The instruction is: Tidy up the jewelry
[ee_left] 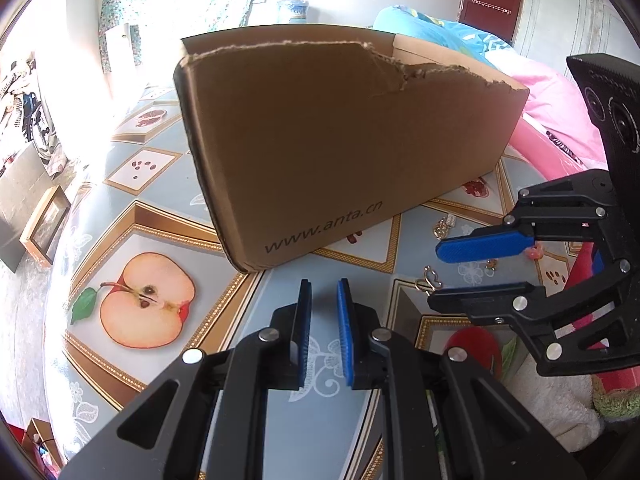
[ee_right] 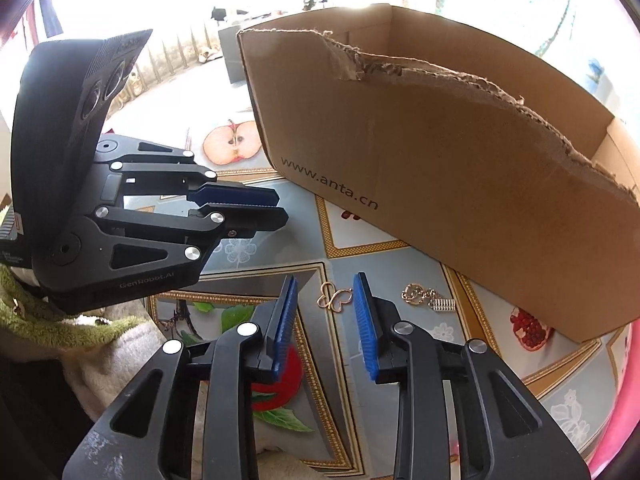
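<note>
gold clasp: small looped gold piece (ee_right: 335, 298) lying flat on the tablecloth, sitting right between the tips of the right gripper, touching neither pad as far as the right wrist view shows. In the left wrist view it shows up at about 3 o'clock (ee_left: 427, 280).
chain piece: second bit of jewelry (ee_right: 426, 297), gold rings with a silvery ribbed end, just to the 3 o'clock side of the clasp, near the box's front wall.
pink bits: a couple of tiny pink items (ee_left: 534, 253) on the cloth behind the right gripper's upper finger in the left view, too small to make out.
right gripper: (ee_right: 325, 312) blue pads apart with a clear gap, nothing held, tips low over the clasp.
left gripper: (ee_left: 324, 312) pads apart too, narrower gap, empty, pointing at the box's near corner at 12 o'clock.
cardboard box: (ee_left: 340, 132) open top, torn front edge, "www.anta.cn" printed on the side, sitting at 12 o'clock from the jewelry.
tablecloth: (ee_left: 168, 184) blue-grey with gold-framed fruit pictures, a halved apple (ee_left: 146, 300) at 9 o'clock of the left gripper.
bedding: pink and blue fabric (ee_left: 540, 96) off at 2 o'clock behind the box.
</note>
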Available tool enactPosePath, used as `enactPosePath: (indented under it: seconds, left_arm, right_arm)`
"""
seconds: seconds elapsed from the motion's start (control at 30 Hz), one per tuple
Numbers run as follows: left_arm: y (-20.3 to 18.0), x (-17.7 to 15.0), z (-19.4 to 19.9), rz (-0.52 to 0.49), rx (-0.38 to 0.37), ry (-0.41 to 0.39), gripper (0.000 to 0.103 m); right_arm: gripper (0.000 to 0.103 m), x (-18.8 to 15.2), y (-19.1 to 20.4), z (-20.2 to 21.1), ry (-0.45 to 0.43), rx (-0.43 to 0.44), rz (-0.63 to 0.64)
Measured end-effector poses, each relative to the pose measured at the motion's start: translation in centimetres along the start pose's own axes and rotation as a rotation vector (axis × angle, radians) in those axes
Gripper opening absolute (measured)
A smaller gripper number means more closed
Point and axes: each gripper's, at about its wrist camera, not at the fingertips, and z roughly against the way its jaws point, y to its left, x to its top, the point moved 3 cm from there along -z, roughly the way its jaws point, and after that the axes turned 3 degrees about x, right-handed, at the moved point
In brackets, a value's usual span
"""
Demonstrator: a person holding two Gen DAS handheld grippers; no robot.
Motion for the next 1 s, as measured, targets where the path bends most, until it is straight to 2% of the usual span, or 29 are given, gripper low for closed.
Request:
enactPosePath:
  seconds: [0.23,0.3,0.4,0.7,0.73,0.8,0.93,0.97,1.0]
  left_arm:
    - [-0.2,-0.1,0.1,-0.004,0.009,-0.019,0.012]
    - [-0.3,0.0,0.1,-0.009,0.007,-0.022,0.012]
    - [-0.2,-0.1,0.1,-0.008,0.002,-0.024,0.012]
    - [0.6,-0.4,0.2,0.010,-0.004,-0.026,0.012]
    - [0.7,-0.5,0.2,0.011,-0.006,-0.024,0.012]
    - [0.9,-0.5,0.2,0.012,-0.007,-0.026,0.012]
    - [1.0,-0.5,0.2,0.013,-0.007,-0.027,0.012]
    - [1.1,-0.5,0.2,0.013,-0.007,-0.028,0.012]
    - [1.2,-0.5,0.3,0.013,-0.008,-0.028,0.012]
  right_arm:
    - [0.028,0.7,-0.1,-1.5,0.099,0.019,0.133]
    - [0.021,1.0,-0.1,-1.6,0.124,0.047,0.145]
    - [0.020,1.5,0.5,-2.0,0.145,0.041,0.183]
    - [0.017,3.1,0.3,-2.7,0.183,0.056,0.168]
    - [0.014,3.3,0.3,-2.8,0.184,0.056,0.166]
    - [0.000,3.4,0.2,-2.7,0.194,0.063,0.154]
    - [0.001,3.3,0.0,-2.1,0.200,0.057,0.144]
    - [0.004,3.5,0.0,-1.9,0.194,0.056,0.143]
    - [0.011,3.7,0.0,-1.9,0.192,0.061,0.146]
